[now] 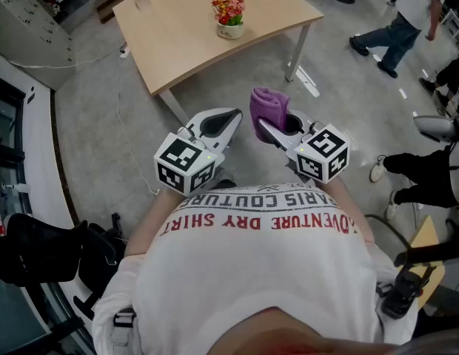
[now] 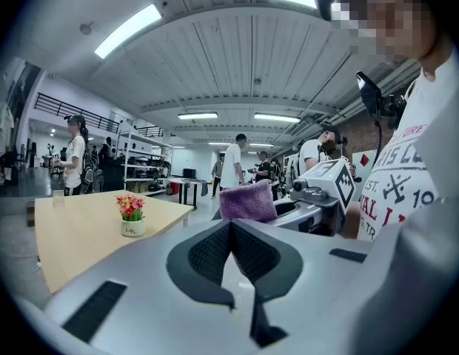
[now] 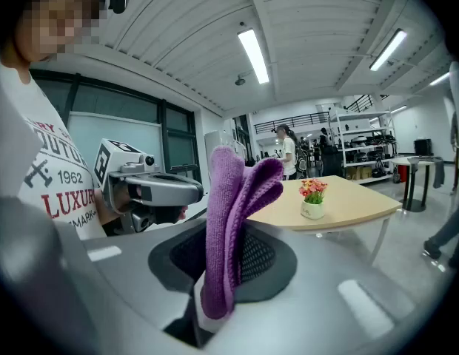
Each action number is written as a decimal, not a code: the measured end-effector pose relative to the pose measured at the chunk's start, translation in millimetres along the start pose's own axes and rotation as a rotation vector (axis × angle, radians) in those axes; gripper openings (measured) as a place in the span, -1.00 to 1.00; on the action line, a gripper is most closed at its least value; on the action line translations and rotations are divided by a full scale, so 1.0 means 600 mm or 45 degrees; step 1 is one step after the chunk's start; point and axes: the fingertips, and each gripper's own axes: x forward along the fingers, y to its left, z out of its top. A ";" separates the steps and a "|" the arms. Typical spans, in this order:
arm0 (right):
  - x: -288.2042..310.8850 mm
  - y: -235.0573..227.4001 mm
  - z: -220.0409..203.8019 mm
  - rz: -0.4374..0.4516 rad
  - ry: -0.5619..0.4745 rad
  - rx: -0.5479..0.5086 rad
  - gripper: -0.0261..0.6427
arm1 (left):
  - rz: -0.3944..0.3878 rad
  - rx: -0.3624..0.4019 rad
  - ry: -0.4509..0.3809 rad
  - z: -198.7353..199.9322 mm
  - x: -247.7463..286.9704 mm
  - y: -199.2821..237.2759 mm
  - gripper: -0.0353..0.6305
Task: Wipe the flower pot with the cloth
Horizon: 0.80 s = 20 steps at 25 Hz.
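At the far left a dark bag sits on the floor, well off the route. A thin cable runs over the floor beside the table.

The left gripper is held at chest height, its jaws pressed together with nothing between them. In its own view the tips meet in a closed seam.

The pot stands upright on the table, red flowers on top, toward the far edge. It lies straight ahead of the person and well apart from both grippers, roughly on the line between them. From the left gripper it sits ahead and to the left, and from the right gripper ahead and to the right. Neither arm looks clearly nearer, and both must go forward over the floor and the table's near edge.

The right gripper is clamped on the cloth, a purple fold standing up out of the jaws and just beside the left gripper's tip. This arm likely does the wiping, while the free left one could steady the pot.

Only the table's near edge and its leg lie on the path. The tabletop carries nothing else that shows.

At the right, people stand and walk, well away from the pot.
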 end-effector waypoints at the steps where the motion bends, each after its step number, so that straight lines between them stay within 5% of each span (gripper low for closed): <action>1: -0.002 0.000 -0.001 -0.002 0.000 0.000 -0.74 | 0.000 0.000 -0.001 -0.001 0.000 -0.001 -0.89; 20: -0.031 0.009 -0.013 0.018 -0.033 0.049 -0.74 | -0.009 -0.008 0.015 -0.010 0.000 -0.037 -0.89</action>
